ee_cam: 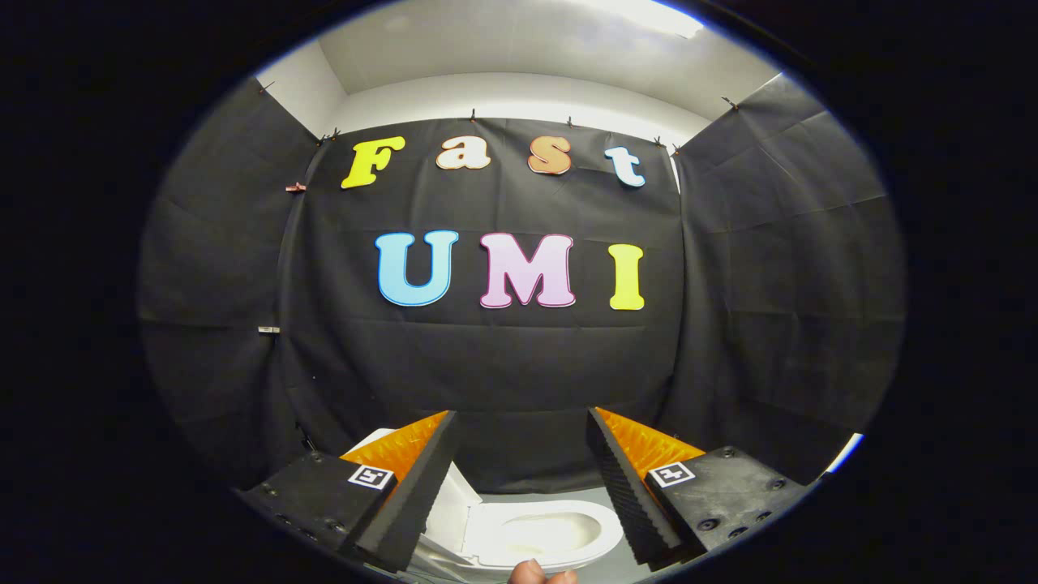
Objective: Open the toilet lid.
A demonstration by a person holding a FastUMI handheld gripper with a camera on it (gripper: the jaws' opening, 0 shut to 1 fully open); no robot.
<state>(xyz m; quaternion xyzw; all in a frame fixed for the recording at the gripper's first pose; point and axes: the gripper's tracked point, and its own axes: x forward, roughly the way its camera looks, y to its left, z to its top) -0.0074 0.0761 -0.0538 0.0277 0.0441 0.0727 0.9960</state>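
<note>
One gripper (523,487) is held with its two fingers (422,487) spread wide, nothing between them but air. Below and between the fingers sits one white toilet (559,539), its bowl (551,531) uncovered. One lid (450,511) stands raised at the left of the bowl, partly behind the left finger. At the near edge, a bit of a hand (539,574) shows. Black cloth walls (503,365) close in the far side, left and right.
</note>
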